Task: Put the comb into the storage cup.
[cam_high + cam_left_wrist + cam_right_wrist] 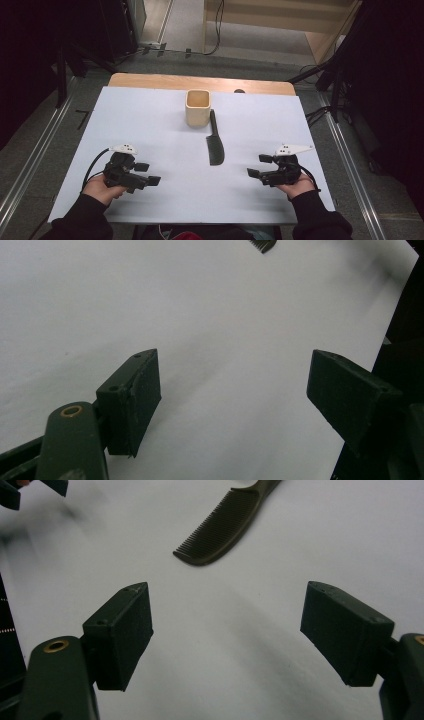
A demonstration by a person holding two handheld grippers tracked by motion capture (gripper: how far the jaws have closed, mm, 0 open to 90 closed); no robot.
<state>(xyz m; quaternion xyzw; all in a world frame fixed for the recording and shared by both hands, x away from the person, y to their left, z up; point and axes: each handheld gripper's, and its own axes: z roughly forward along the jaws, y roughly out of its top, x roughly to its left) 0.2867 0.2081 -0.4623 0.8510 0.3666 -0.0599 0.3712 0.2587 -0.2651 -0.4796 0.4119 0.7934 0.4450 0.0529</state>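
Note:
A dark comb [215, 142] lies flat at the middle of the white table sheet [150, 120], its handle pointing away toward a small square beige cup [197, 107] that stands upright just behind it. My left gripper [148, 173] rests near the front left, held by a hand, jaws wide apart with nothing between them. My right gripper [259, 166] sits near the front right, also open and empty. In the right gripper view the comb [225, 525] lies ahead of the open gripper [227, 635]. The left gripper view has the open gripper [235, 400] over bare sheet and a tip of the comb [262, 245] at the top.
The white sheet covers a wooden table [200, 82] whose back edge shows behind the cup. Dark stands and cables [325, 75] flank the table on the floor. The other gripper [30, 487] appears at the top left of the right gripper view.

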